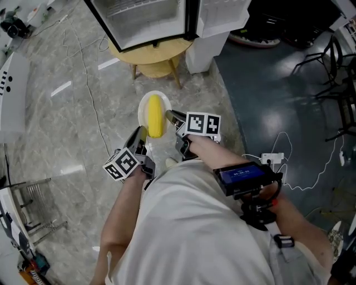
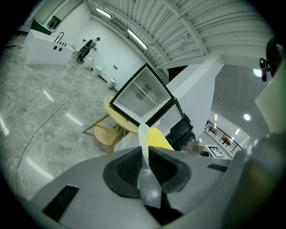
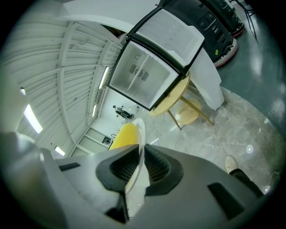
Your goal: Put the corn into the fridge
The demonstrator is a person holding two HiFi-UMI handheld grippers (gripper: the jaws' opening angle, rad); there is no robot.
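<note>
A yellow corn cob (image 1: 155, 116) lies on a small white plate (image 1: 143, 107) held in the air between both grippers. My left gripper (image 1: 141, 135) is shut on the plate's near-left rim, and my right gripper (image 1: 172, 117) is shut on its right rim. In the left gripper view the plate's edge (image 2: 144, 142) runs between the pads with the corn (image 2: 158, 139) just beyond. The right gripper view shows the plate rim (image 3: 139, 136) pinched the same way, the corn (image 3: 122, 136) to its left. The open fridge (image 1: 146, 21) stands ahead on a round wooden table (image 1: 153, 54).
The fridge door (image 1: 222, 15) hangs open to the right. A wooden stool (image 1: 156, 69) sits under the table. Cables (image 1: 86, 72) trail over the marble floor at left, and a power strip (image 1: 272, 158) lies at right. A metal rack (image 1: 30, 206) stands at lower left.
</note>
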